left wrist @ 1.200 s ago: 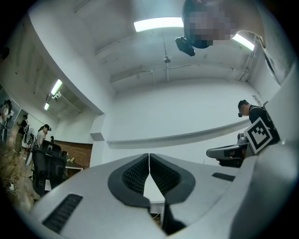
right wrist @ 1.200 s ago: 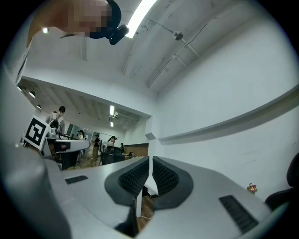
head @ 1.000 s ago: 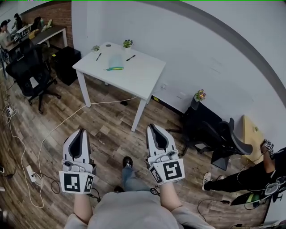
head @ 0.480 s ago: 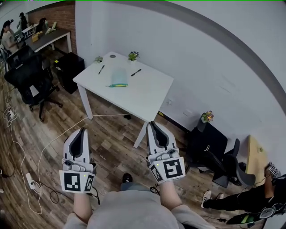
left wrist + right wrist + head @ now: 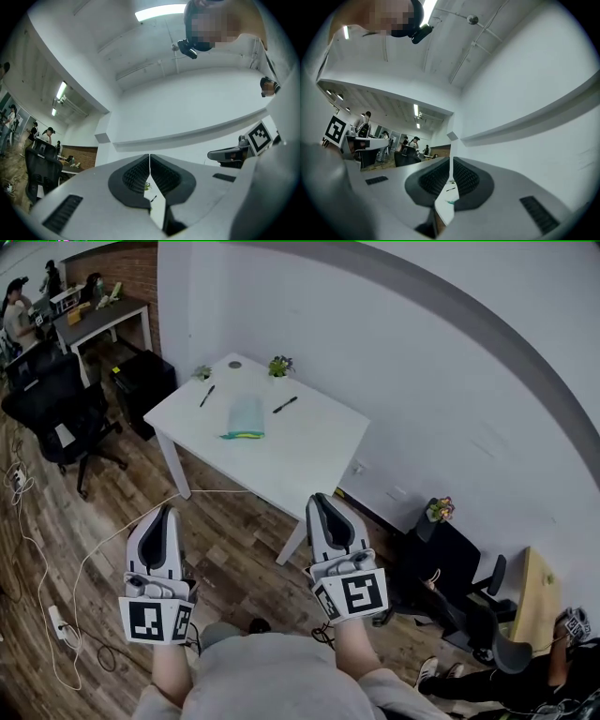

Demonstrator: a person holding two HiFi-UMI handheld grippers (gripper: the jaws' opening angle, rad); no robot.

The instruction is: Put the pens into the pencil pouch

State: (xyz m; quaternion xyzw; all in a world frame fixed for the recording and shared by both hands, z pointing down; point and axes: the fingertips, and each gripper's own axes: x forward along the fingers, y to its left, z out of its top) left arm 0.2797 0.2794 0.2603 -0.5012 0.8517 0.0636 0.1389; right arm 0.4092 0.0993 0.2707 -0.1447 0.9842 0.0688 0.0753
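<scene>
The pale mint fabric pencil pouch with a yellow edge lies flat near the middle of the square white table, in the upper centre of the head view. A slim black pen lies to its left and a second slim black pen to its right. Each is apart from the pouch and neither is in it. A small green potted plant sits at the table's far edge.

Our left gripper and right gripper hang in the lower half of the frame, above the brown wooden plank floor, well apart from pouch and pens. In each gripper's own view the ribbed dark pads meet at the tips with nothing between them, so both are clenched and empty.

We judge this to be the approach, with no pen handled yet. Next we need to reach the table, part one gripper's jaws and set them across a pen's barrel. The other gripper would likely steady the pouch. From here we cannot tell whether its mouth is open.
</scene>
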